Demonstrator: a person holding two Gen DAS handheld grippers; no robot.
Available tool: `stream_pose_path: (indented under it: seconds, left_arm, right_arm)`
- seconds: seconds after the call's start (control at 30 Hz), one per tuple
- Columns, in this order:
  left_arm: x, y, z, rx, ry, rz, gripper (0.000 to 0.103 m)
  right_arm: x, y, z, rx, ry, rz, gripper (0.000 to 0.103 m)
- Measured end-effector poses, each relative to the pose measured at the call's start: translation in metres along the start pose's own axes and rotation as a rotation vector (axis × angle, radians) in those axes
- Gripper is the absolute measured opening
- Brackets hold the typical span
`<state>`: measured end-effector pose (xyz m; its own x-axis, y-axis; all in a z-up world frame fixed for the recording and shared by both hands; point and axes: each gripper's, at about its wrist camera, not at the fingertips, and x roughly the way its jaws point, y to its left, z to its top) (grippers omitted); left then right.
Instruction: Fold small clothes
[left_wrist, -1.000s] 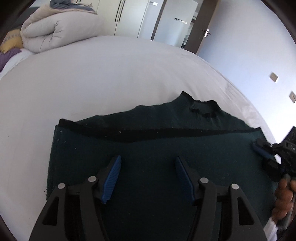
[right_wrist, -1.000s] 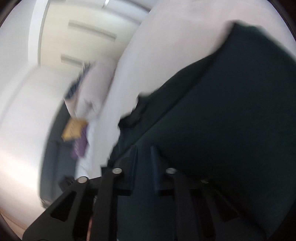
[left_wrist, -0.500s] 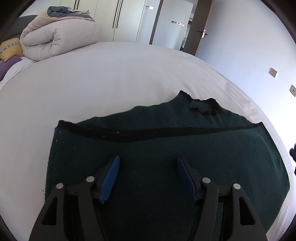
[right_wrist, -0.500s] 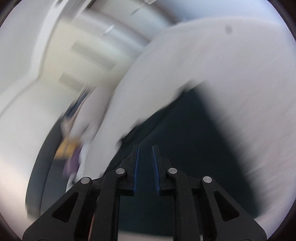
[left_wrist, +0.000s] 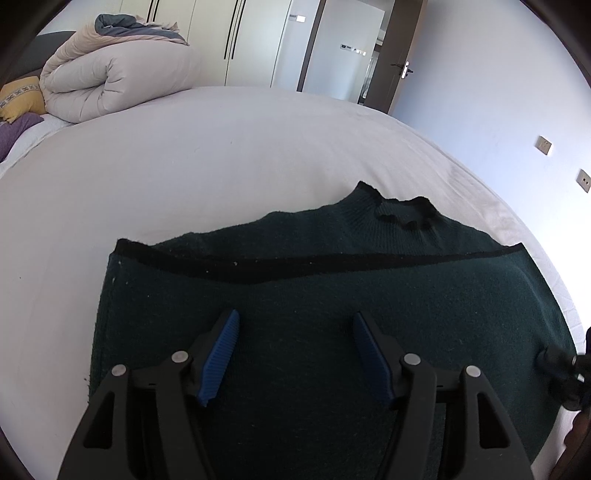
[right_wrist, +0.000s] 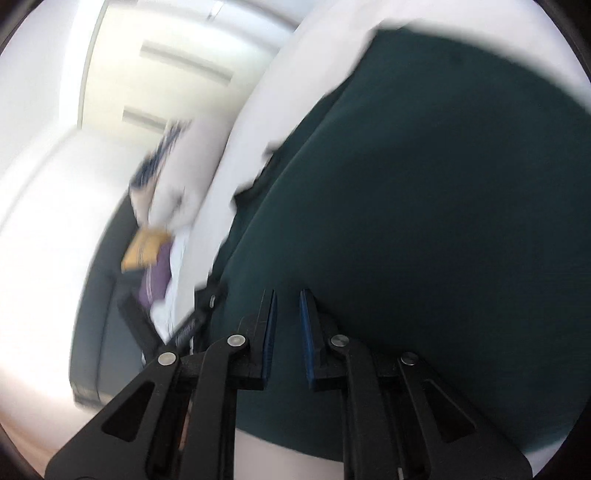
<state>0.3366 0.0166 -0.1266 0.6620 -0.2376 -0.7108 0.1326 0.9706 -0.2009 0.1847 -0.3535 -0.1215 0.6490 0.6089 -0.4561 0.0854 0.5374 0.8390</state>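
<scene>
The left tool (left_wrist: 295, 350) hangs just over the sweater (left_wrist: 332, 295) with its two blue pads (left_wrist: 221, 350) spread wide. Nothing is between them; the dark cloth only shows below the gap.

The right tool (right_wrist: 287, 332) has its pads (right_wrist: 304, 332) almost pressed together, with a thin gap left. They have just closed a little more. Its picture is blurry, so I cannot tell if any cloth is pinched in that gap; the cloth seems to lie behind the tips, not in them. In the left view, the right tool's black tip (left_wrist: 554, 363) sits at the sweater's right edge.

The sweater is dark green and lies flat on the white bed (left_wrist: 184, 166), near the front edge. Its bottom part is folded up over the top part. A black hem (left_wrist: 332, 264) runs across the middle. The neck (left_wrist: 402, 212) peeks out past the hem, on the far side.

A rolled quilt (left_wrist: 110, 81) sits at the far left end of the bed. A yellow pillow (left_wrist: 18, 98) is beside it.
</scene>
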Motion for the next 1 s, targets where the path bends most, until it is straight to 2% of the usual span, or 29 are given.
stream_pose_path:
  seconds: [0.13,0.17,0.23,0.27,0.37,0.47,0.57,0.77,0.83,1.0]
  left_arm:
    - [0.0,0.0,0.001,-0.004,0.005,-0.004,0.067]
    - [-0.001,-0.001,0.003,-0.004,0.011,-0.004,0.067]
    - [-0.012,-0.005,0.008,-0.016,0.045,0.015,0.066]
    - [-0.02,-0.009,0.007,-0.033,0.053,0.016,0.065]
    - [-0.048,-0.037,-0.005,-0.036,0.053,-0.05,0.065]
    - [-0.054,-0.08,-0.031,0.054,0.118,-0.067,0.067]
    - [-0.045,-0.103,-0.057,0.192,0.152,0.061,0.069]
    - [-0.043,-0.103,-0.062,0.223,0.168,0.112,0.075]
    - [-0.042,-0.103,-0.064,0.224,0.157,0.121,0.077]
    - [-0.043,-0.105,-0.069,0.231,0.138,0.137,0.08]
  right_arm:
    - [-0.034,-0.038,0.011,0.039,-0.163,0.02,0.009]
    - [-0.035,-0.044,0.01,0.047,-0.191,0.057,0.009]
    - [-0.042,-0.051,0.019,0.04,-0.209,0.059,0.008]
    - [-0.04,-0.047,0.02,0.017,-0.212,0.036,0.009]
    - [-0.038,-0.044,0.021,-0.021,-0.215,0.023,0.009]
    - [-0.038,-0.05,0.024,-0.002,-0.219,0.068,0.009]
    - [-0.05,-0.052,0.019,-0.012,-0.221,0.062,0.009]
    - [-0.041,-0.046,0.019,-0.009,-0.224,0.077,0.009]
    - [-0.074,-0.057,0.013,-0.007,-0.226,0.084,0.009]
    - [-0.077,-0.058,0.012,-0.009,-0.226,0.085,0.009]
